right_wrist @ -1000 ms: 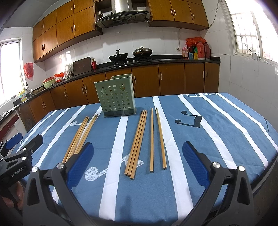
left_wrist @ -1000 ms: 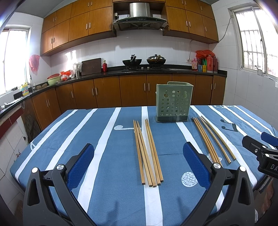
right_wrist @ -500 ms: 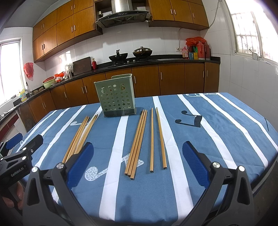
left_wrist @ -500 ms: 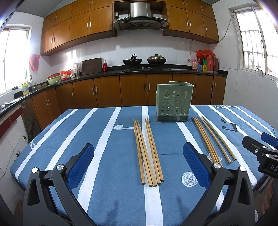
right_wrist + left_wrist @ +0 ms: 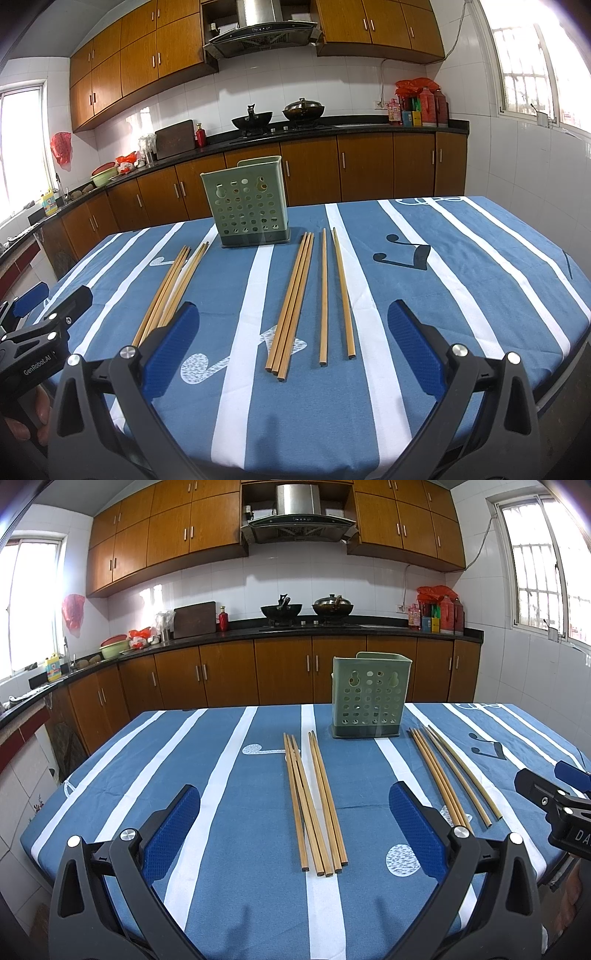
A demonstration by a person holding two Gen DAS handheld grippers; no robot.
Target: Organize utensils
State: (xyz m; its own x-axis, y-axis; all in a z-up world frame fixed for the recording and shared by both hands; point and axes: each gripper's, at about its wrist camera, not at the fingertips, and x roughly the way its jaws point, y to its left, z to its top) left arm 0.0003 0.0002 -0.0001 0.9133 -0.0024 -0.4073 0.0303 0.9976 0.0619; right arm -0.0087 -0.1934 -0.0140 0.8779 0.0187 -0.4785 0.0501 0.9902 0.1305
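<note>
- Chopsticks lay in two groups on the surface (image 5: 221,886): a left bundle (image 5: 314,805) and a right group (image 5: 450,775), all pointing toward the holder (image 5: 369,698).
- Holder stood upright at the far side, between the groups' far ends.
- Left tongs (image 5: 295,834) were spread wide, gripping nothing, blue pads (image 5: 173,830) either side of the left bundle's near ends, above the cloth.
- Right tongs (image 5: 291,350) likewise gaped wide and empty, straddling the right group.

On my blue striped tablecloth (image 5: 229,775), the green perforated plastic utensil holder (image 5: 369,698) stands behind two wooden chopstick bundles. One bundle (image 5: 314,801) lies left of it, the other (image 5: 447,775) right.
</note>
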